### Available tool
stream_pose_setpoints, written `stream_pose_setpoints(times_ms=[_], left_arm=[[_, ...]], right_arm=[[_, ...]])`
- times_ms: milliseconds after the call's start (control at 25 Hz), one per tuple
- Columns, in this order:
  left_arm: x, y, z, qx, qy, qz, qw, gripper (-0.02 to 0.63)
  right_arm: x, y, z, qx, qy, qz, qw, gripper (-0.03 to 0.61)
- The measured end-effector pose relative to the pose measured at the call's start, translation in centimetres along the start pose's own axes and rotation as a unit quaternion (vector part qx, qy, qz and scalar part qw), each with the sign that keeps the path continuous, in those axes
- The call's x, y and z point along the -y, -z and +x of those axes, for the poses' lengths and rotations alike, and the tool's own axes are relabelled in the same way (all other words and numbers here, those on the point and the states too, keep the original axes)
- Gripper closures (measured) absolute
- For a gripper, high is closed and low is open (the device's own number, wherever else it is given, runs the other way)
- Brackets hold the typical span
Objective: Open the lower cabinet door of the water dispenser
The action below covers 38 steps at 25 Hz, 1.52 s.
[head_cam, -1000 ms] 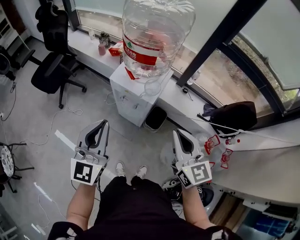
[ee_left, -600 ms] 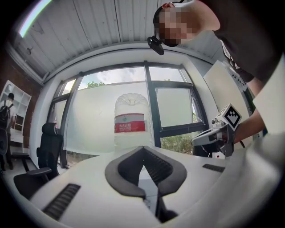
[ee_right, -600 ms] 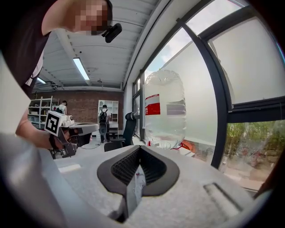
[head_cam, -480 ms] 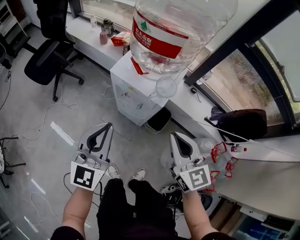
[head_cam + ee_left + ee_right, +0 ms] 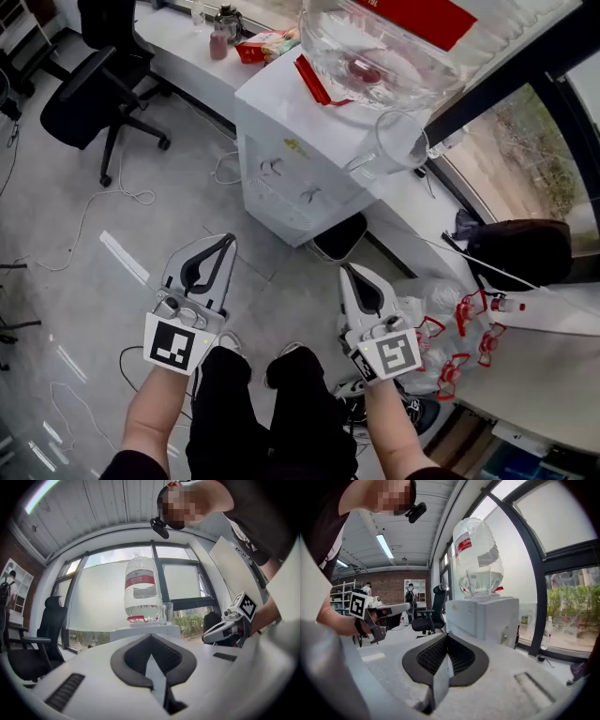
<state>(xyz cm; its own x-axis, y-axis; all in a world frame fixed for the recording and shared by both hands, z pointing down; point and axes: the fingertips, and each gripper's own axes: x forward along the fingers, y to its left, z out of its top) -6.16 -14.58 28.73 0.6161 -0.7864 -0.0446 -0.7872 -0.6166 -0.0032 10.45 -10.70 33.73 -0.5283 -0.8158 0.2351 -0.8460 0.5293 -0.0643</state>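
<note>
The white water dispenser stands ahead of me by the window ledge, with a big clear bottle on top and a glass beside it. Its front face with two taps shows in the head view; the lower door is too steeply foreshortened to make out. My left gripper and right gripper are held side by side short of the dispenser, both shut and empty. The left gripper looks at the dispenser top and bottle. The right gripper points at the dispenser body.
A black bin sits on the floor right of the dispenser. A black office chair stands at the left, with loose cables on the floor. A black bag and red clips lie on the right ledge.
Both grippers and the head camera have sunk lower, so the dispenser fills more of the view. Both pairs of jaws stayed shut.
</note>
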Motion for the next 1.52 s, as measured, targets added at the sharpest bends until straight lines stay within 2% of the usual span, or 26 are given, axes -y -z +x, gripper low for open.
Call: stream_pose_setpoints(times_ms=[240,360,560,680,880,1000,1240,1520], left_arm=[[-0.5,6.5,0.6,-0.006,0.0,0.006,1.0,0.604],[-0.6,8.7,1.1,-0.008,0.002,-0.001,1.0,0.604],[-1.0,12.2,1.7,0.006,0.007,0.008,0.9999,0.604],[-1.5,15.6,1.7,0.017,-0.003,0.003,0.9998,0.604],[-1.9,21.4,2.6,0.025,0.008,0.007,0.9996,0.604],[-2.9,25.1,2.4,0.021,-0.01,0.016,0.9996,0.604],[-3.3,31.4,2.7,0.036,-0.011,0.038,0.9986,0.604],[-2.2,36.4,2.7,0.042,0.007,0.051,0.9978,0.604]], right_arm=[[0.7,6.8,3.6,0.004,-0.027,0.033,0.999,0.574],[1.3,9.4,4.5,0.0,-0.02,0.031,0.999,0.574],[2.6,14.0,5.6,-0.016,-0.003,0.022,1.0,0.574],[2.5,16.9,6.8,-0.02,-0.019,0.002,1.0,0.574],[3.9,21.4,9.2,-0.007,-0.024,-0.02,0.999,0.574],[4.3,25.5,10.4,-0.012,-0.032,-0.032,0.999,0.574],[7.1,32.4,11.8,0.0,-0.003,-0.046,0.999,0.574],[8.6,35.7,12.9,0.035,0.016,-0.033,0.999,0.574]])
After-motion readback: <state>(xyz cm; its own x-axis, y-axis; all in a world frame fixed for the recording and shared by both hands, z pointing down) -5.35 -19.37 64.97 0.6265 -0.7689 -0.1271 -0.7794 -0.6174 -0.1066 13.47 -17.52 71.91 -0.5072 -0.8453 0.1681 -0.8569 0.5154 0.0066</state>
